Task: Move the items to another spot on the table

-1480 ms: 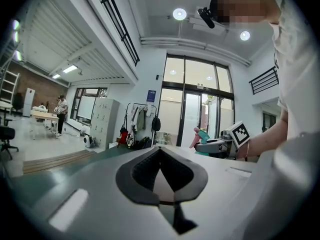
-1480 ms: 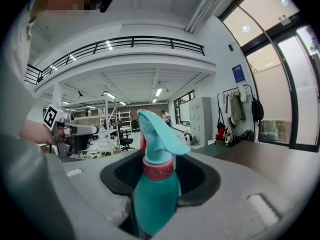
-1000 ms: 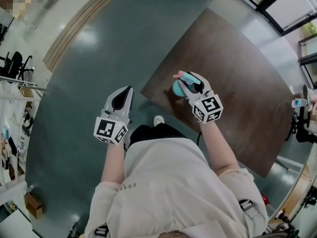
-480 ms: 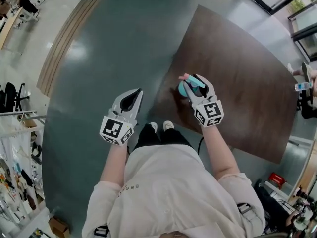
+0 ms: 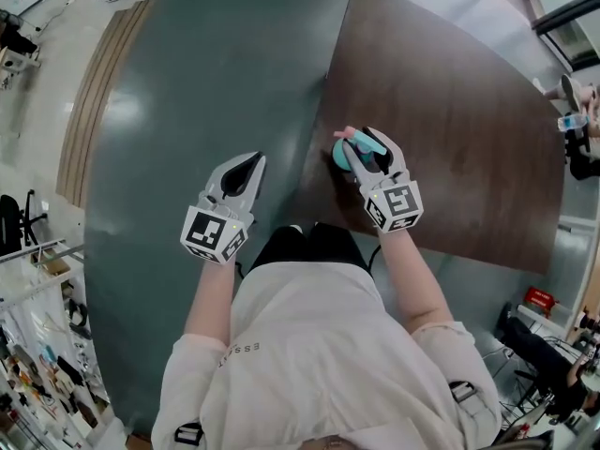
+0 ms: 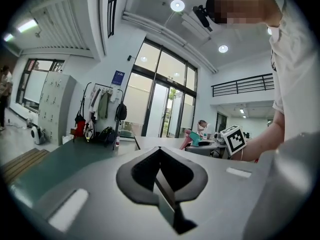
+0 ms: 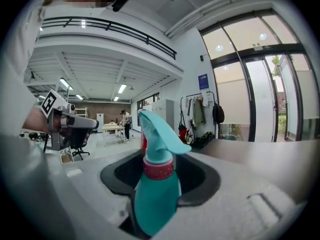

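A teal spray bottle (image 5: 340, 153) with a pink collar and a teal trigger head (image 7: 156, 184) stands upright between the jaws of my right gripper (image 5: 362, 148), which is shut on its body. It hangs over the near left corner of the dark brown table (image 5: 450, 92). In the right gripper view the bottle fills the gap of the right gripper (image 7: 161, 171). My left gripper (image 5: 251, 163) is over the grey floor, left of the table, its jaws shut to a point on nothing (image 6: 161, 156). From the left gripper view the bottle (image 6: 195, 137) shows far off.
The table's left edge (image 5: 323, 111) runs between my two grippers. A person's arm and a small water bottle (image 5: 568, 121) are at the table's far right. A wooden strip (image 5: 94, 92) lies on the floor at left. A red box (image 5: 538, 300) sits on the floor at right.
Both grippers have sunk a little. The right one still carries the bottle above the table's near corner. The left one has swung along beside the table's edge, still shut.
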`<state>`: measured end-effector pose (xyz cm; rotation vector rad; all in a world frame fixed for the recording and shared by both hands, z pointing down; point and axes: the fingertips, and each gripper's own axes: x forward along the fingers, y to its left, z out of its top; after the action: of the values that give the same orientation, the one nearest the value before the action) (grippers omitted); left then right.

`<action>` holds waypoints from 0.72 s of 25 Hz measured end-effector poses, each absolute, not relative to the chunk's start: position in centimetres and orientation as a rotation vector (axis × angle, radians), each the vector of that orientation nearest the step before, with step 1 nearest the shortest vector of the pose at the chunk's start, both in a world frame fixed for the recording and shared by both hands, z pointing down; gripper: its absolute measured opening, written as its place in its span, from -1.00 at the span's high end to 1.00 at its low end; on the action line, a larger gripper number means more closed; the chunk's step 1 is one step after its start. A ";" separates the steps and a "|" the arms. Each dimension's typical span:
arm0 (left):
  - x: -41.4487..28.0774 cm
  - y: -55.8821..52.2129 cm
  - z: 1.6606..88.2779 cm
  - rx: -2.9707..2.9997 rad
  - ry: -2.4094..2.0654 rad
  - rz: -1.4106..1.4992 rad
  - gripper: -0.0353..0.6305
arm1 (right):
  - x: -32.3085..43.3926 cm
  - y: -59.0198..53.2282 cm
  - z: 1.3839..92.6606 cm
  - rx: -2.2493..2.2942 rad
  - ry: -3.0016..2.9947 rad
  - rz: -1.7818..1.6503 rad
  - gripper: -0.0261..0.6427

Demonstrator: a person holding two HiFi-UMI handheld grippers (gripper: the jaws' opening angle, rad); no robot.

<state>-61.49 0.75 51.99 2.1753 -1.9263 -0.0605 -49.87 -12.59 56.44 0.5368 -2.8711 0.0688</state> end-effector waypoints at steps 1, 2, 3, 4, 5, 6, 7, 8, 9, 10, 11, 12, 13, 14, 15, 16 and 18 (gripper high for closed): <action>-61.4 0.9 52.2 2.182 -1.917 -0.061 0.85 | -49.8 -12.7 56.4 0.556 -2.879 0.076 0.38; -61.3 1.0 52.4 2.186 -1.909 -0.060 0.85 | -49.7 -12.8 56.4 0.576 -2.885 0.086 0.38; -61.1 1.2 52.4 2.191 -1.901 -0.059 0.85 | -49.6 -12.9 56.4 0.597 -2.887 0.098 0.38; -60.8 1.4 52.3 2.197 -1.891 -0.056 0.85 | -49.5 -13.1 56.4 0.620 -2.881 0.108 0.38; -60.6 1.6 52.2 2.203 -1.880 -0.054 0.85 | -49.3 -13.2 56.4 0.644 -2.868 0.117 0.37; -60.4 1.8 52.0 2.208 -1.868 -0.052 0.85 | -49.1 -13.3 56.5 0.670 -2.848 0.124 0.33; -60.3 2.0 51.8 2.214 -1.855 -0.049 0.85 | -48.9 -13.2 56.4 0.694 -2.828 0.131 0.27; -60.2 2.3 51.5 2.219 -1.844 -0.043 0.85 | -48.8 -13.1 56.1 0.708 -2.815 0.134 0.23; -60.2 2.5 51.0 2.225 -1.839 -0.037 0.85 | -48.8 -12.8 55.8 0.712 -2.810 0.133 0.16; -60.2 2.6 50.4 2.230 -1.839 -0.030 0.85 | -48.6 -12.6 55.4 0.712 -2.808 0.136 0.15; -60.1 2.8 49.8 2.234 -1.842 -0.026 0.85 | -48.3 -12.3 55.1 0.714 -2.807 0.147 0.15; -59.9 2.9 49.3 2.238 -1.847 -0.026 0.85 | -47.7 -12.0 54.8 0.721 -2.808 0.161 0.15; -59.7 3.0 48.8 2.243 -1.852 -0.030 0.85 | -47.1 -11.7 54.4 0.731 -2.809 0.173 0.15; -59.4 3.2 48.3 2.248 -1.852 -0.037 0.85 | -46.4 -11.4 54.0 0.747 -2.808 0.176 0.15; -59.0 3.3 47.8 2.258 -1.847 -0.043 0.85 | -45.6 -11.0 53.5 0.769 -2.805 0.167 0.15; -58.5 3.5 47.3 2.274 -1.834 -0.048 0.85 | -44.7 -10.7 52.9 0.799 -2.799 0.149 0.15; -56.7 3.7 46.4 2.308 -1.804 -0.047 0.85 | -42.3 -10.0 51.7 0.866 -2.789 0.104 0.20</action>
<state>-56.74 3.72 46.44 2.3081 -1.8044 -0.0469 -42.34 -9.98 51.68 0.8658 -2.7885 0.1043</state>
